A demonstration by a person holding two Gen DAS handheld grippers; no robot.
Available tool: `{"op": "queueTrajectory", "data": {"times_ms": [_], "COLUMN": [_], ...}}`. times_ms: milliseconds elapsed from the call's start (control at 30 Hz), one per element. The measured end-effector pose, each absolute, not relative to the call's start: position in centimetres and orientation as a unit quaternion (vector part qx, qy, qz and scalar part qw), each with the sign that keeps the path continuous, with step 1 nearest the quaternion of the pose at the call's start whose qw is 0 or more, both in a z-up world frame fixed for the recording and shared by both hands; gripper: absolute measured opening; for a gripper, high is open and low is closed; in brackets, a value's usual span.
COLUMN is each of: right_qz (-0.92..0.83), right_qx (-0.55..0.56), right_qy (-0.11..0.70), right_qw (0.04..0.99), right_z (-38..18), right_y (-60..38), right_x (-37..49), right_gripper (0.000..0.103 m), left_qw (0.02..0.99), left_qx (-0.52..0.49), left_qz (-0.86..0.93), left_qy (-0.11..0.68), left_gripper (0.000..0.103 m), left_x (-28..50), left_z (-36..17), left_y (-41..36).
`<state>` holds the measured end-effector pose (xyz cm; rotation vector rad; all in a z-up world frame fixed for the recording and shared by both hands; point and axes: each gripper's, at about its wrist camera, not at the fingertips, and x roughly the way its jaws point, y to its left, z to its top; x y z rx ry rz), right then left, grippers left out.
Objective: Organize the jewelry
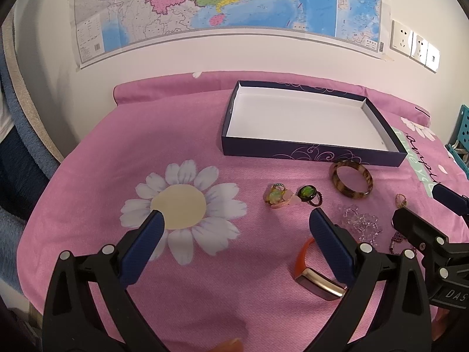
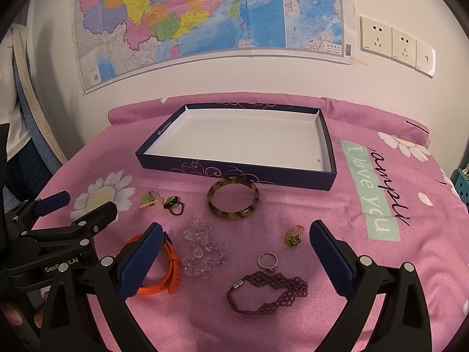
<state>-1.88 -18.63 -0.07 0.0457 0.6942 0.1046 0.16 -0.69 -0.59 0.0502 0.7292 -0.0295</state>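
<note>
A pink bedspread (image 2: 293, 331) printed with white daisies covers a bed against a white wall, where a colourful map (image 2: 205, 14) hangs beside a row of wall sockets (image 2: 395, 44). At the far side of the spread lies a shallow dark blue box (image 2: 234, 167) with a white inside, its long axis running left to right, its near wall showing pale swirls. The jewelry lies scattered on the cloth just near of the box. A brown tortoiseshell bangle (image 2: 233, 201) lies flat, just in front of the box's near wall. To its left sit a pale pink and green ornament (image 2: 151, 200) and a ring with a green stone (image 2: 174, 204), close together. Nearer lies a heap of clear crystal beads (image 2: 203, 248), and left of it an orange strap bracelet (image 2: 164, 267), its long axis running roughly near to far, partly hidden behind one finger. Right of the beads lie a gold ring with a green stone (image 2: 294, 234), a thin silver ring (image 2: 268, 261), and, nearest, a purple beaded bracelet (image 2: 268, 293) stretched left to right with its metal clasp at the left end. The right gripper (image 2: 236, 246) hovers over these pieces, its blue-padded fingers spread wide and holding nothing. The left gripper (image 1: 237, 228) points toward the far wall over the large daisy, its fingers likewise spread wide apart and empty, with the orange bracelet beside its right finger.
</note>
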Motion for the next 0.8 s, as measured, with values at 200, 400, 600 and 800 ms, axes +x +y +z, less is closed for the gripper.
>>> {"op": "queueTrajectory", "data": {"times_ms": [200,400,600,800], "right_qz": [0.053,0.053,0.053,0.053], "right_qx": [0.021,0.020,0.017,0.018], "right_qy": [0.340,0.339,0.340,0.340], "right_qw": [0.939,0.939,0.939,0.939], "right_z": [0.01,0.04,-0.01,0.04], "right_y": [-18.59,-18.62,-18.52,-18.60], "right_x": [-1.87,-1.93,-2.05,-2.02], "right_gripper": [0.096,0.096,0.096,0.096], "left_qw": [0.934,0.934,0.934,0.934], "left_qx": [0.025,0.024,0.025,0.024], "left_qz": [-0.014,-0.015,-0.015,-0.016], "left_qy": [0.356,0.357,0.357,0.357], "left_gripper": [0.098,0.098,0.098,0.098], "left_x": [0.16,0.15,0.16,0.14], "left_z": [-0.57,-0.51,-0.51,-0.51], "left_y": [-0.70,-0.71,-0.72,-0.74]}}
